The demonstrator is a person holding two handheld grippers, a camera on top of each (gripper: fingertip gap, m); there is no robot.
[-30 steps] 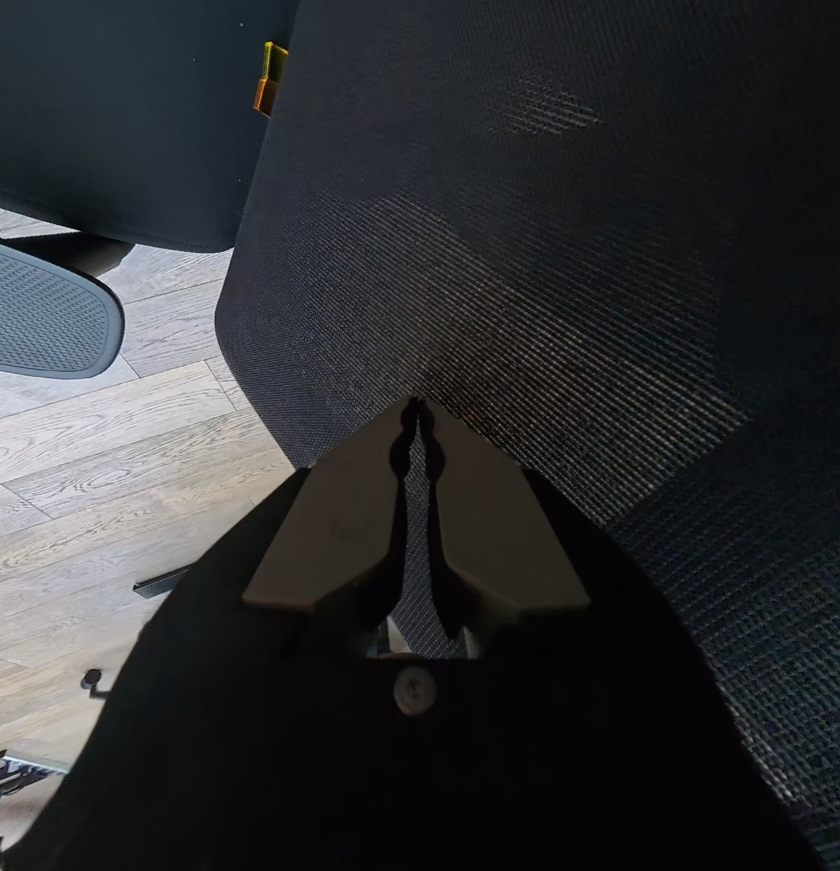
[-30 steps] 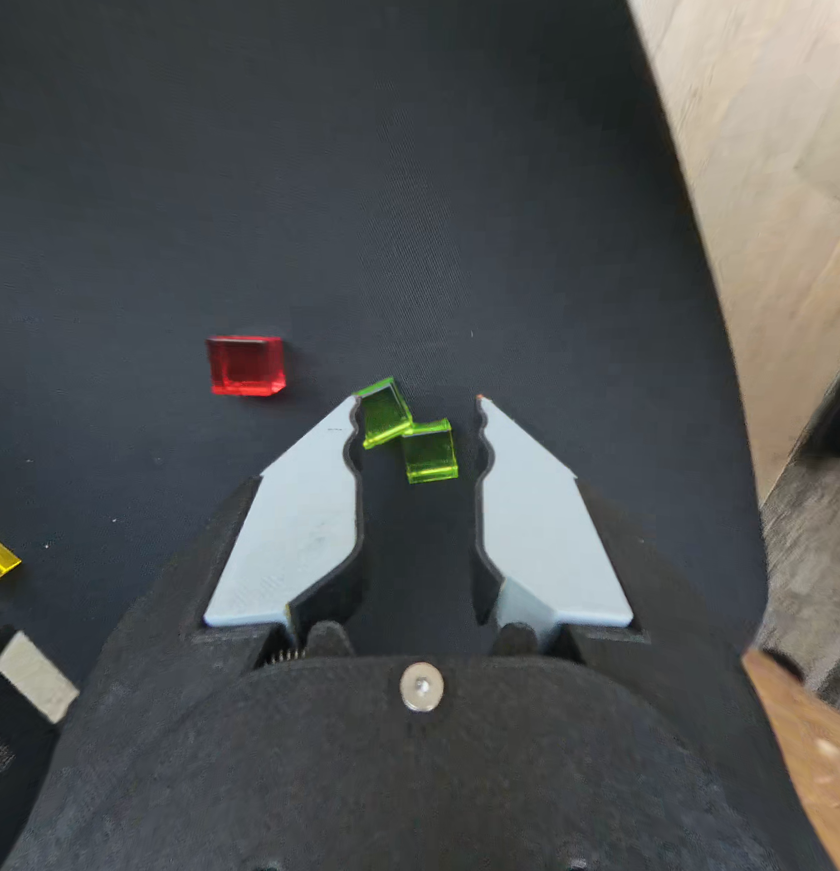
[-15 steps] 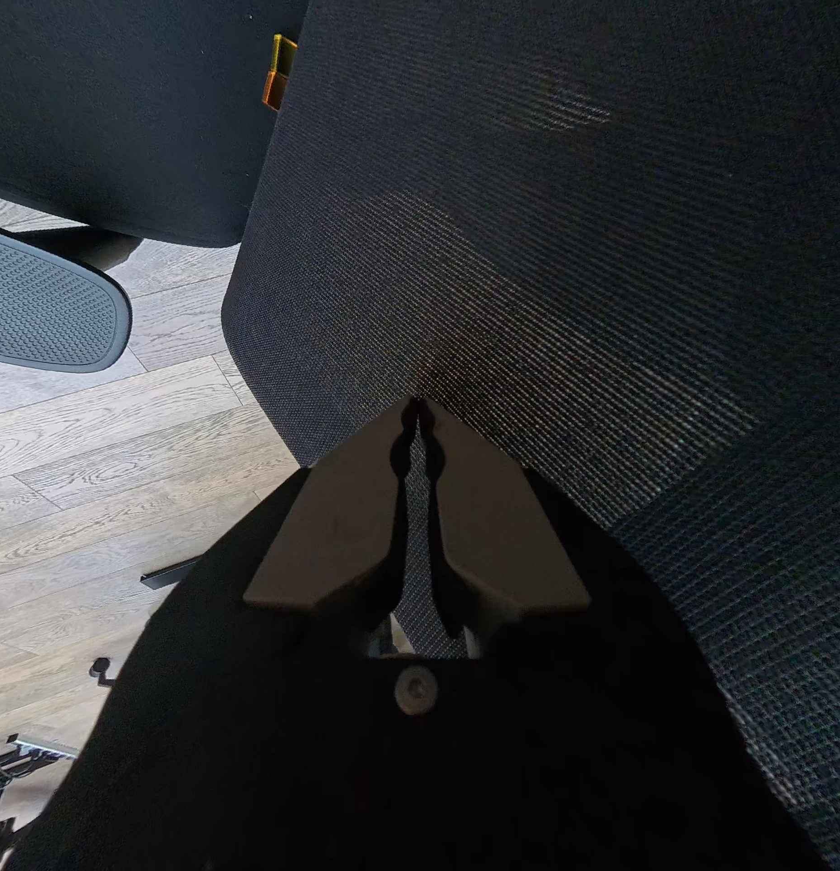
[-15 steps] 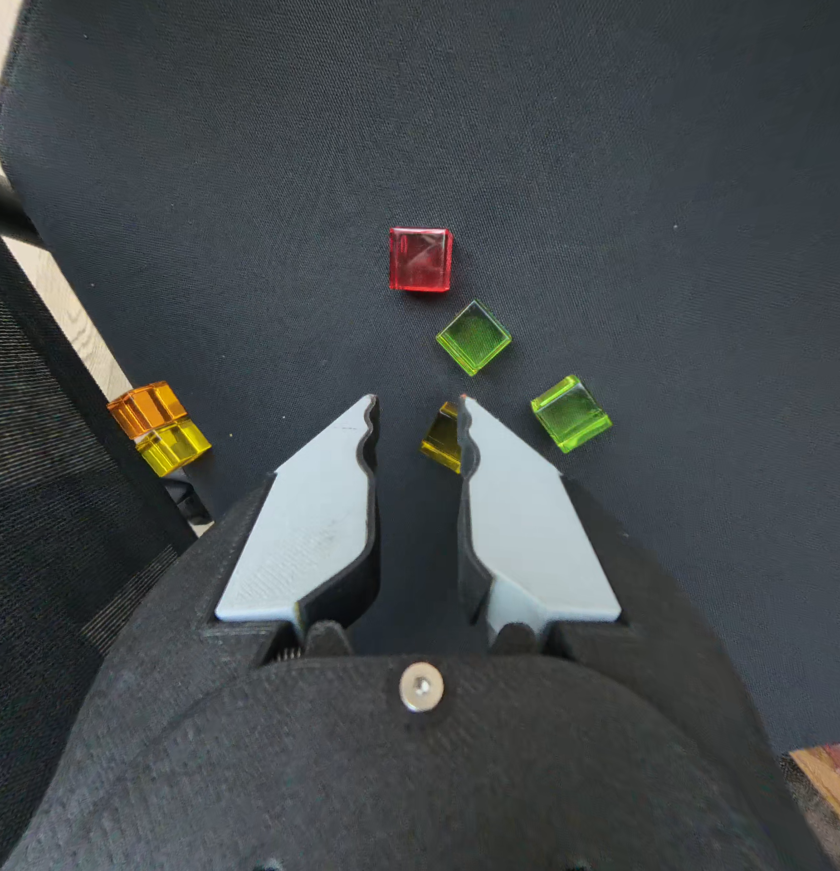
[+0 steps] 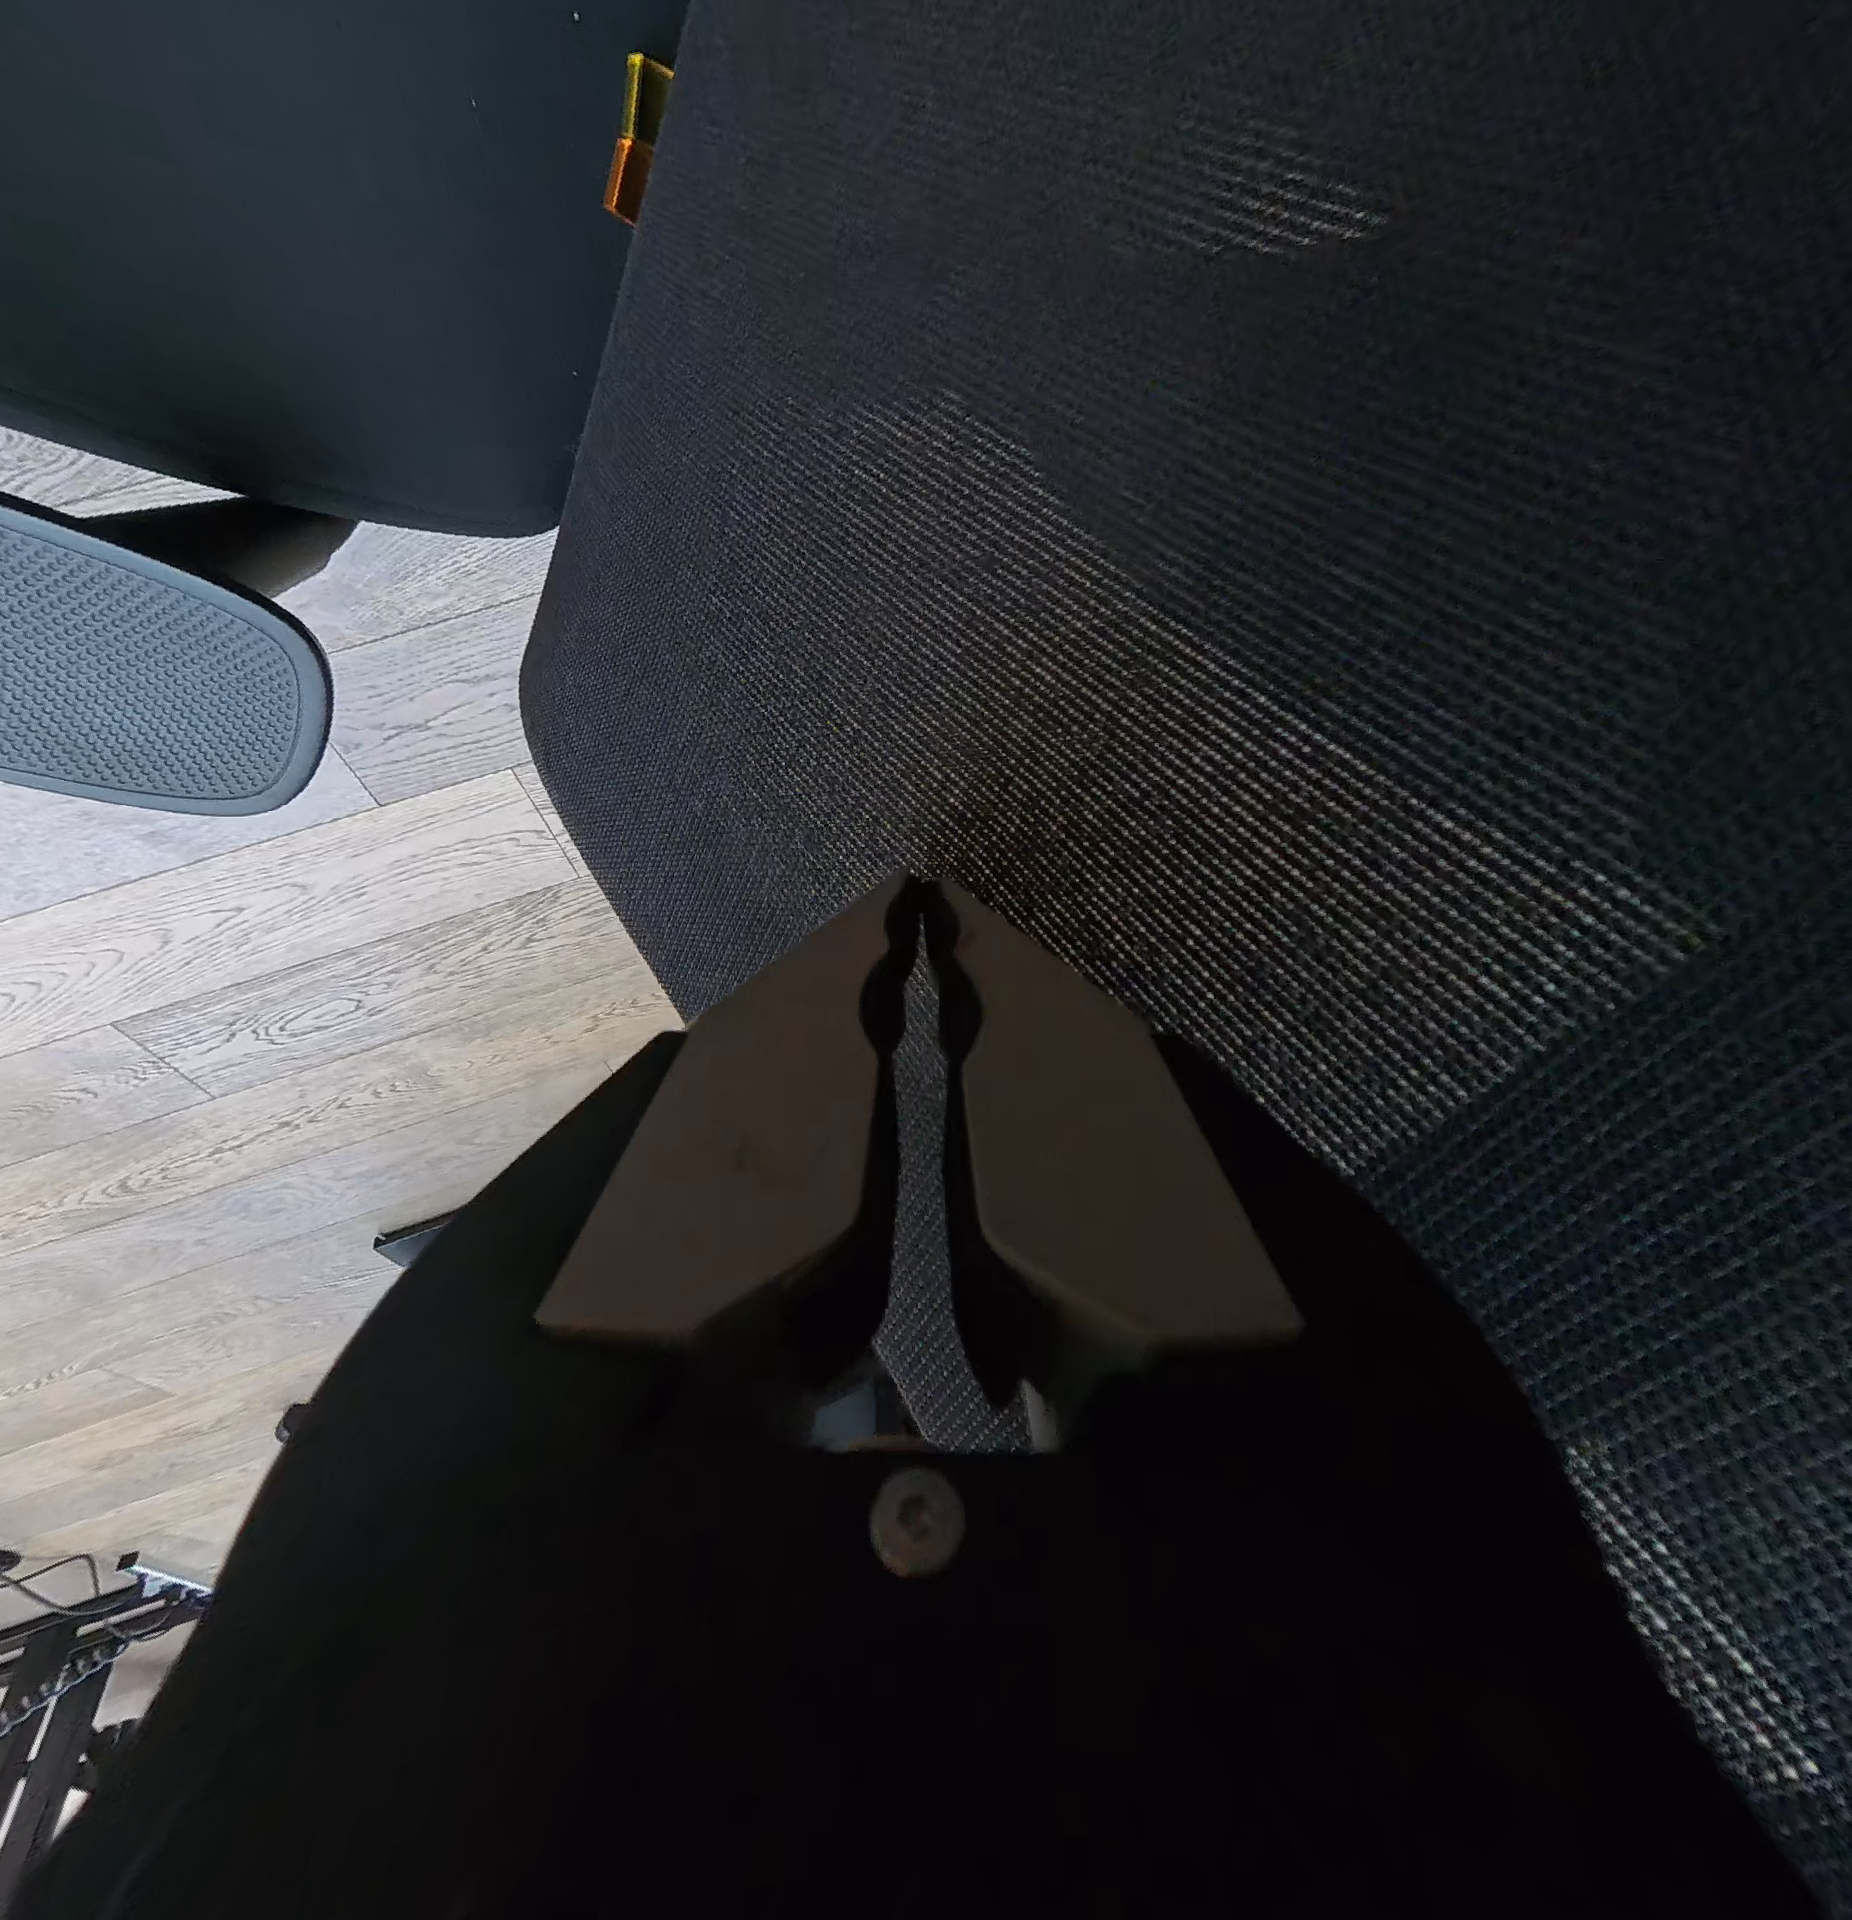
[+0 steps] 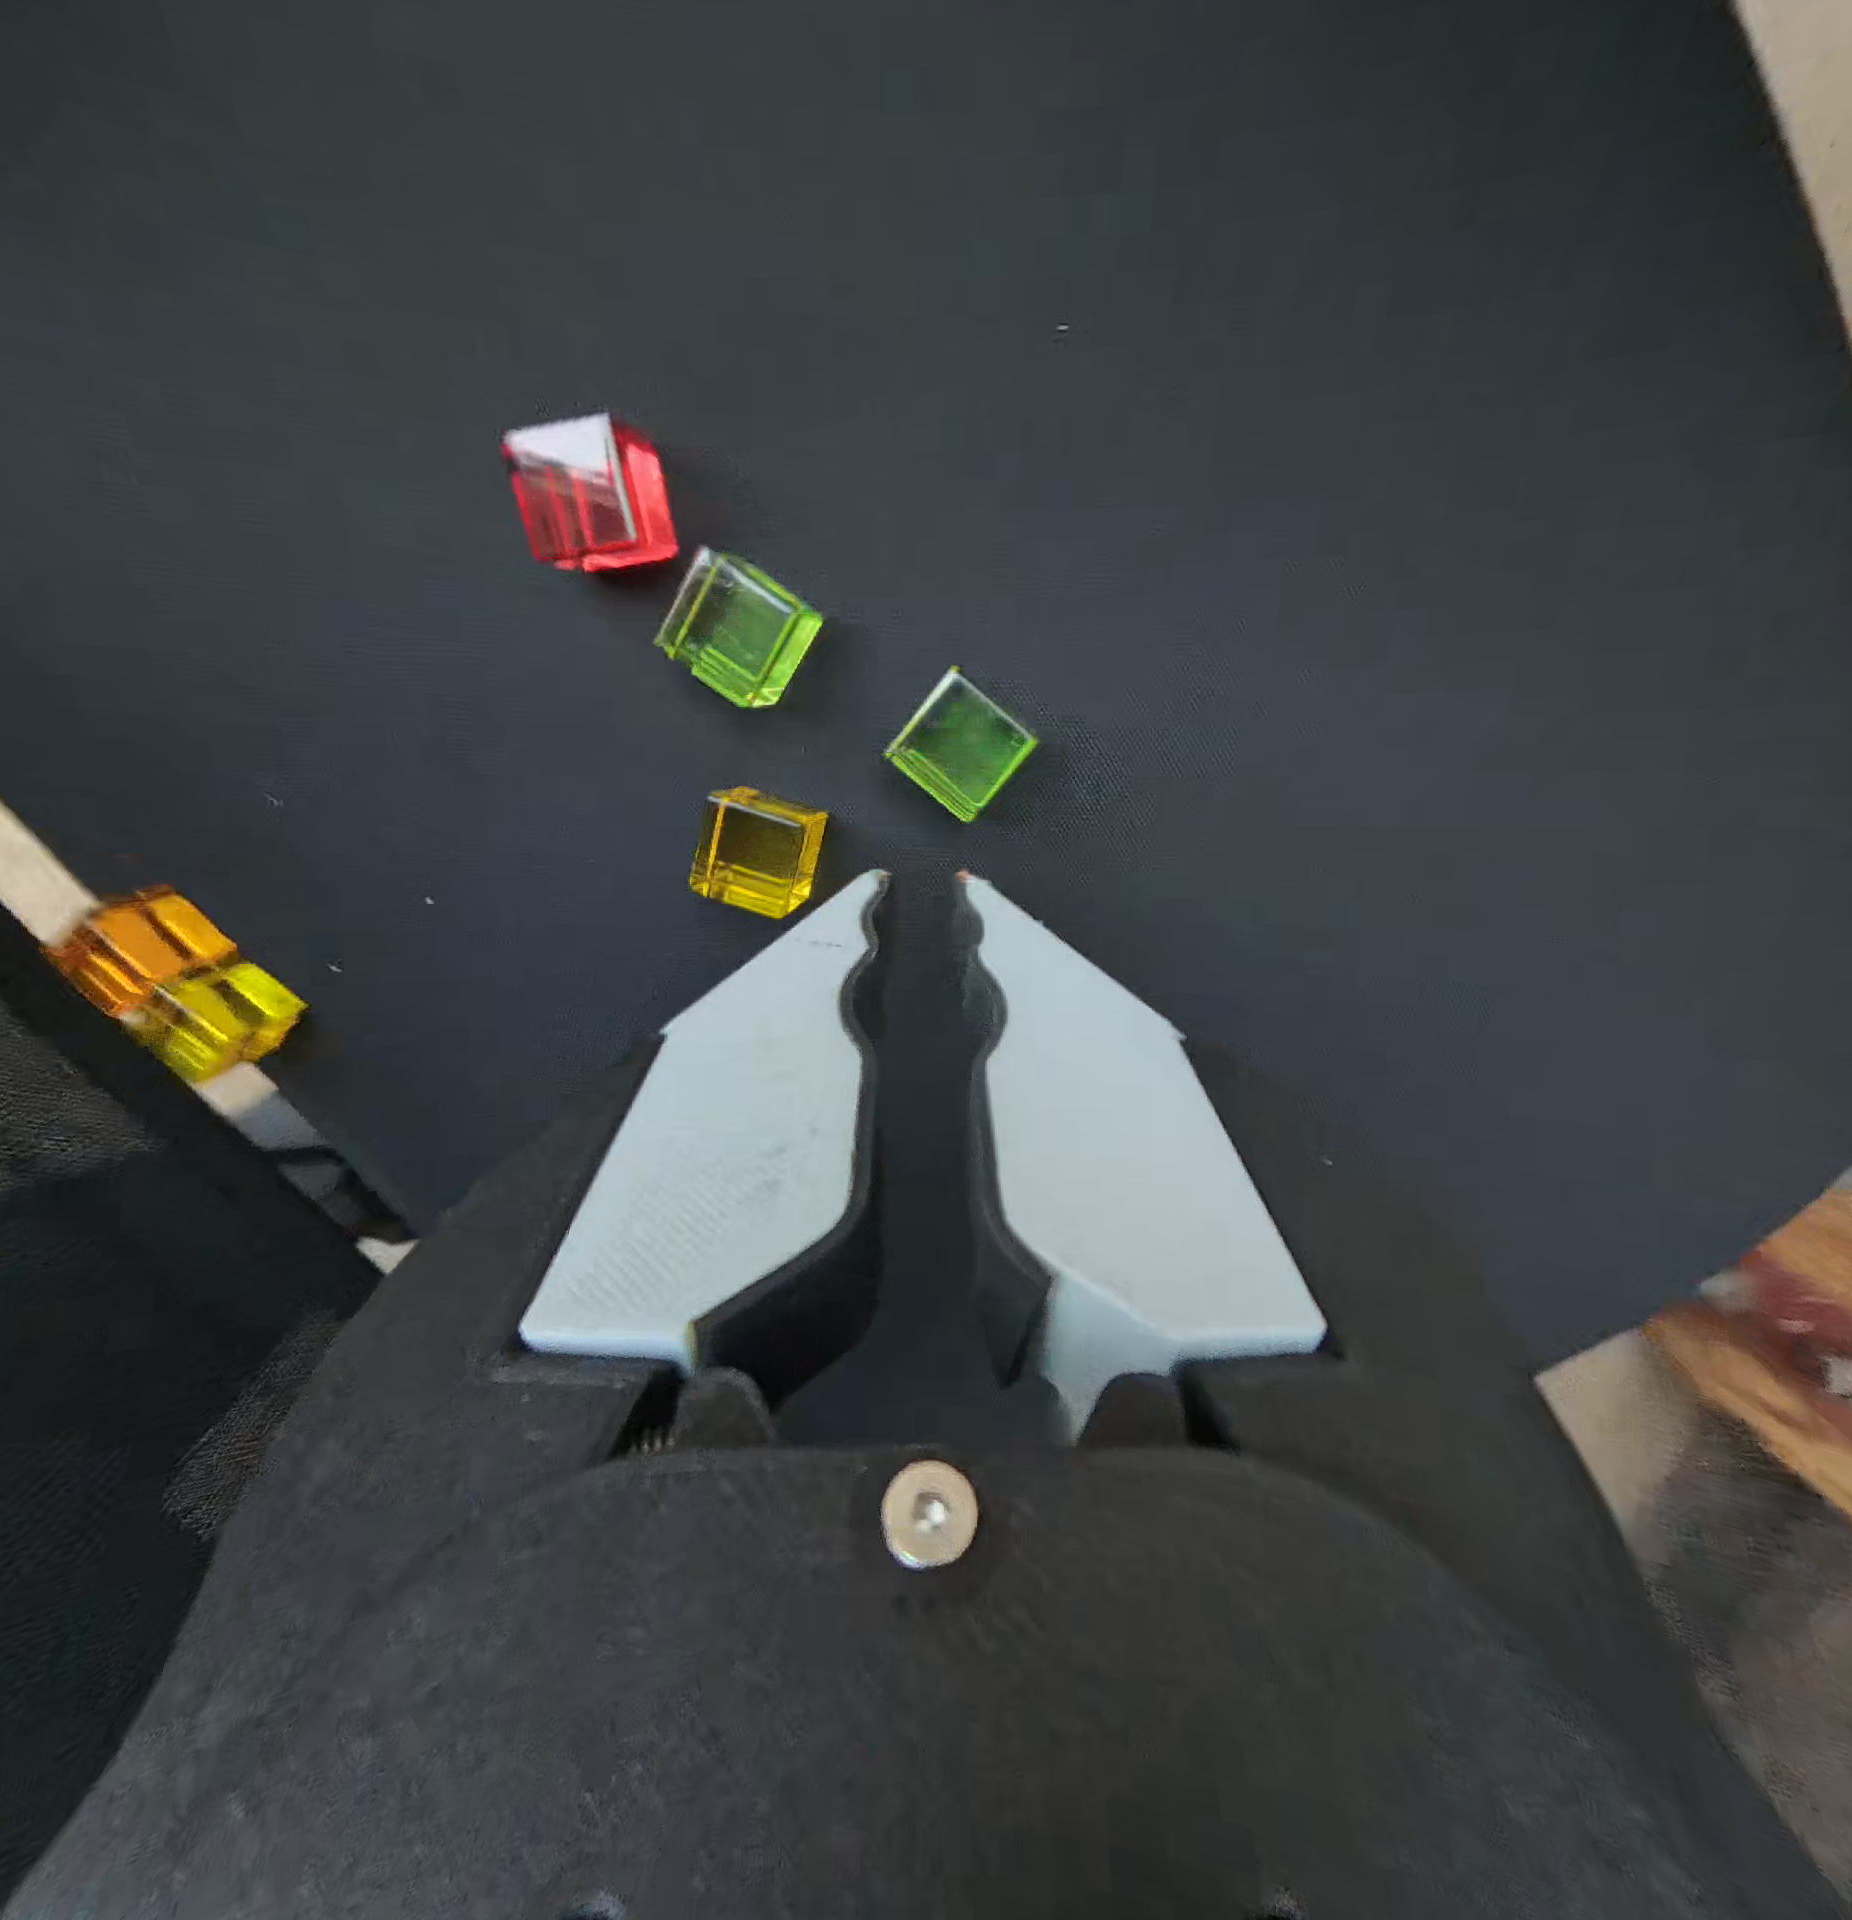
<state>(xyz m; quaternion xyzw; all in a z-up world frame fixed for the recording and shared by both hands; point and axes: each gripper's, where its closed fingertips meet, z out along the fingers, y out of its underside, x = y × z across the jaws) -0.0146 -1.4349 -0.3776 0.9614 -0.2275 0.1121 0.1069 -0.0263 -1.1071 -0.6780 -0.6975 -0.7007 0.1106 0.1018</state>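
The left gripper (image 5: 924, 883) hangs with its grey fingers (image 5: 756, 1143) pressed together at the tips and holding nothing, just over the edge of a black woven-mesh chair back (image 5: 1265, 540); a grey wood-plank floor (image 5: 226, 997) and a dimpled grey armrest pad (image 5: 122, 675) lie to its left. The right gripper (image 6: 924, 878) is over a dark fabric chair seat (image 6: 1213, 364), its pale blue fingers (image 6: 735, 1153) nearly closed, a narrow gap at the tips, empty. At the seat's left edge an orange clear plastic cube (image 6: 143, 945) touches a yellow clear cube (image 6: 221, 1018). Farther right lie a red clear cube (image 6: 589, 499), a green clear cube (image 6: 740, 629), a second yellow cube (image 6: 758, 852) just beside the left fingertip, and a second green cube (image 6: 961, 744) near the tips.
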